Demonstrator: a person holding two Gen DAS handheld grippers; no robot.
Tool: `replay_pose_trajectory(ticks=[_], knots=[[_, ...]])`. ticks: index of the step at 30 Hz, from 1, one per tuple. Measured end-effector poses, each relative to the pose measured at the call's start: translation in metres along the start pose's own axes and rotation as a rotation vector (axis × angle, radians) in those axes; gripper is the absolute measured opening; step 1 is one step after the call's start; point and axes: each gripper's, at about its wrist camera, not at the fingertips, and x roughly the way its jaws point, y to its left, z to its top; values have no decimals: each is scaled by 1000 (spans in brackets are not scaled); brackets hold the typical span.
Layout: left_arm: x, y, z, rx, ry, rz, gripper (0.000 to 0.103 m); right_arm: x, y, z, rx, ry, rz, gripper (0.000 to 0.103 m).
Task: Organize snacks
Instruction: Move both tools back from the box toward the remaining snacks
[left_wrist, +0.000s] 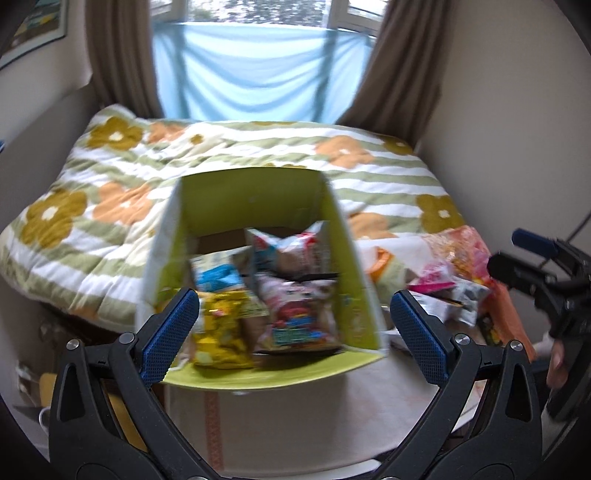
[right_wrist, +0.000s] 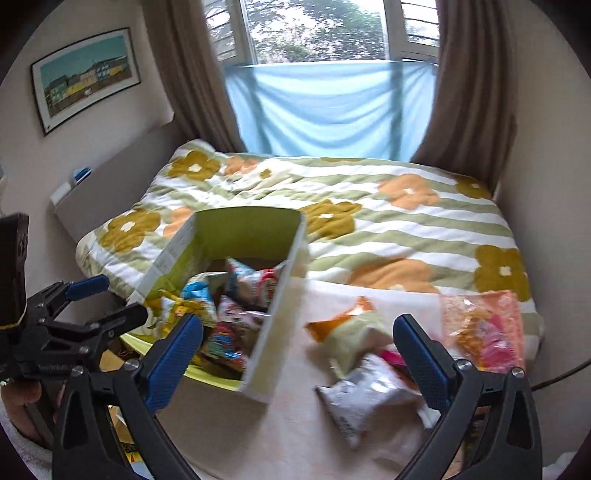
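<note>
Left hand-held gripper (left_wrist: 293, 332): fingers wide apart, empty, levelled at the box (left_wrist: 258, 199).
Right hand-held gripper (right_wrist: 297, 360): fingers apart, empty, above loose snack packets (right_wrist: 364, 397).
Box: on counter (right_wrist: 295, 424), holding snacks, beside bed (right_wrist: 388, 225).

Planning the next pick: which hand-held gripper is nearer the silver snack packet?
Right. The right hand-held gripper hangs open just above the silver snack packet; the left hand-held gripper is open over the green box, farther left.

No legible text anywhere. Print on snack packets (left_wrist: 295, 317) in box (left_wrist: 255, 195) blurred beyond reading; markings on box flap (right_wrist: 173, 251) too small.
</note>
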Motion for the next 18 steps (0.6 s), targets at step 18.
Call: replay_pose_trajectory(ticks=[18], knots=[[79,-176,-52,185,152,-72,103,13,-152,-30,70,126,24,103]])
